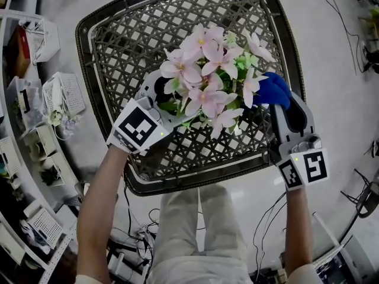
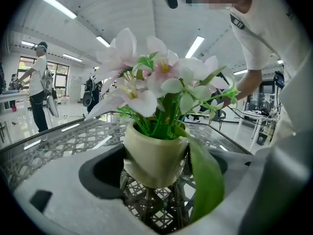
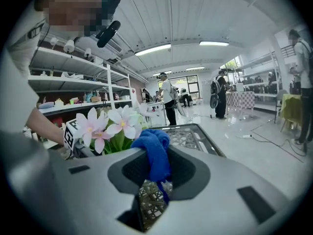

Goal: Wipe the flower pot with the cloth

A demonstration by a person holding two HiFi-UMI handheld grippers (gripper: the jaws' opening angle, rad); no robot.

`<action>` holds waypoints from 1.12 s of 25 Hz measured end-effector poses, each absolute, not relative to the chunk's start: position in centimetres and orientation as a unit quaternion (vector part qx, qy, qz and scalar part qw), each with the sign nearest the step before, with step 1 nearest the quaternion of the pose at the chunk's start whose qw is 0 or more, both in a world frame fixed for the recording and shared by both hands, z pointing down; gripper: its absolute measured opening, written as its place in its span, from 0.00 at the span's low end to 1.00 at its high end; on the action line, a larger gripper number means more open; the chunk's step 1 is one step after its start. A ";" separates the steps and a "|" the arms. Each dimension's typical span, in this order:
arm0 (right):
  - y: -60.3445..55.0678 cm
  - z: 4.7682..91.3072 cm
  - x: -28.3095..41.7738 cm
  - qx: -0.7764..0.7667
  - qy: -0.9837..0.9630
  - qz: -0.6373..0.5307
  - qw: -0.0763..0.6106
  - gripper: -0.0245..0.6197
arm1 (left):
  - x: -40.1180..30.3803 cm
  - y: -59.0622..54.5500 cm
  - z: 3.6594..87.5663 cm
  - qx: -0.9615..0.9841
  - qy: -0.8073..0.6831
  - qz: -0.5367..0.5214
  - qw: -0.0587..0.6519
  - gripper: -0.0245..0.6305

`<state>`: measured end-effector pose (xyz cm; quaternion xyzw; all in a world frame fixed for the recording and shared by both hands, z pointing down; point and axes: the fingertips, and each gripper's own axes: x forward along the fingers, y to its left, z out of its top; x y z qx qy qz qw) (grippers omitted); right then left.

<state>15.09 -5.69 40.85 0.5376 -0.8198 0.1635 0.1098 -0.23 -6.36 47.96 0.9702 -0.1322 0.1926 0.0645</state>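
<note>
Now: flower pot [image 2: 152,156] holds pink flowers [image 1: 208,78]; left gripper [image 2: 157,182] fingers clamp pot, right gripper [image 3: 155,182] fingers pinch blue cloth [image 3: 153,153].

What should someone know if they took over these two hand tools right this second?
Left gripper: fingers closed on the flower pot, over the wicker table.
Right gripper: fingers closed on the blue cloth, which is bunched beside the pink flowers, on their right.
Done: pot and cloth are both in hand and close together.
Left: rub the cloth round the pot's wall. No view shows cloth touching pot, so treat the wiping as not yet done.
</note>
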 end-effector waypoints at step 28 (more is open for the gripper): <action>-5.9 45.8 8.9 0.450 -0.868 0.156 0.144 0.19 | -0.2 -6.4 47.4 0.968 -0.149 0.185 0.075 0.65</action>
